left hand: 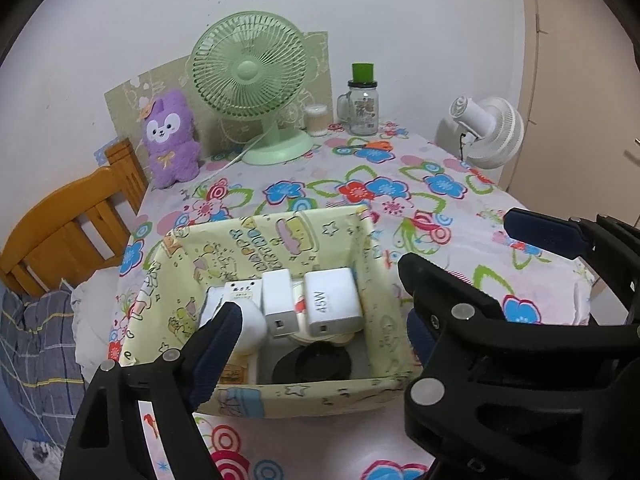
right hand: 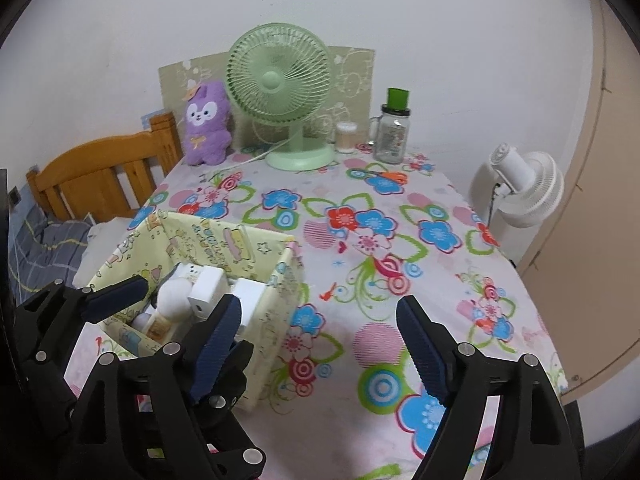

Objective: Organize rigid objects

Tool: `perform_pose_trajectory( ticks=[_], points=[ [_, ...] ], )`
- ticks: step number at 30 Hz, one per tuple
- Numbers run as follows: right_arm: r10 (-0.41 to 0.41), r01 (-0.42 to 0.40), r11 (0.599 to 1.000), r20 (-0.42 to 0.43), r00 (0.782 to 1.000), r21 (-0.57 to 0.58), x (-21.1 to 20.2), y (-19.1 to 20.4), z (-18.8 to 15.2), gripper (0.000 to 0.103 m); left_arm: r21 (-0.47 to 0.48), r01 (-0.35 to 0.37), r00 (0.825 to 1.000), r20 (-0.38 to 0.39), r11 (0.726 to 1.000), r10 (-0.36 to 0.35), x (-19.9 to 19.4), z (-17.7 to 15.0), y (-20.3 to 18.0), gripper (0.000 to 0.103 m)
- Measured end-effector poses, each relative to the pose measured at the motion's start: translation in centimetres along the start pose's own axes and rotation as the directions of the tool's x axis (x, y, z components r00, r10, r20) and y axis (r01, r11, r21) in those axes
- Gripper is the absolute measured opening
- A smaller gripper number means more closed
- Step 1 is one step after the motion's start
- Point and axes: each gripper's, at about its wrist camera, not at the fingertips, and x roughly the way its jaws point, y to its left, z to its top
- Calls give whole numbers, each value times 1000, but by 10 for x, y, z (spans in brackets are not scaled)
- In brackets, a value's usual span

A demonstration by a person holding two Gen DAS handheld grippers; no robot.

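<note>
A pale yellow fabric box [left hand: 352, 240] stands on the flowered tablecloth [left hand: 432, 200]. Inside it stand a white 45W charger [left hand: 334, 300] and a second white charger [left hand: 278, 300]. Beside them are a small white plug block [left hand: 242, 290], a round white item [left hand: 252, 330] and a black round thing [left hand: 316, 364] on the bottom. My left gripper [left hand: 316, 288] hangs open over the box's near side, holding nothing. My right gripper [right hand: 316, 308] is open and empty just right of the box [right hand: 276, 312], above the cloth. The left gripper's pad [right hand: 116, 292] shows over the box.
At the table's back stand a green desk fan [left hand: 252, 80], a purple plush [left hand: 170, 140], a glass jar with a green lid [left hand: 362, 104] and a small swab tub [left hand: 317, 120]. A white fan [left hand: 492, 132] is off the right edge. A wooden bed frame [left hand: 72, 220] is on the left.
</note>
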Motion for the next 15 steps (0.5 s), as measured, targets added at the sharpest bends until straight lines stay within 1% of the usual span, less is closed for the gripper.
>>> perform_pose_trajectory(
  ticks=[6, 8, 12, 15],
  points=[
    [-33, 32, 999, 20, 999, 32, -18, -19, -4, 89, 8, 20, 1000, 17, 1000, -20, -9, 4, -16, 88],
    [-44, 43, 998, 26, 999, 41, -24, -25, -5, 92, 11, 28, 999, 24, 1000, -28, -14, 6, -22, 88],
    [-68, 66, 996, 46, 997, 55, -36, -34, -7, 95, 18, 36, 999, 38, 999, -37, -22, 7, -30, 89],
    [-86, 82, 994, 58, 995, 66, -45, -40, -9, 96, 17, 40, 998, 52, 999, -41, -28, 8, -34, 92]
  ],
)
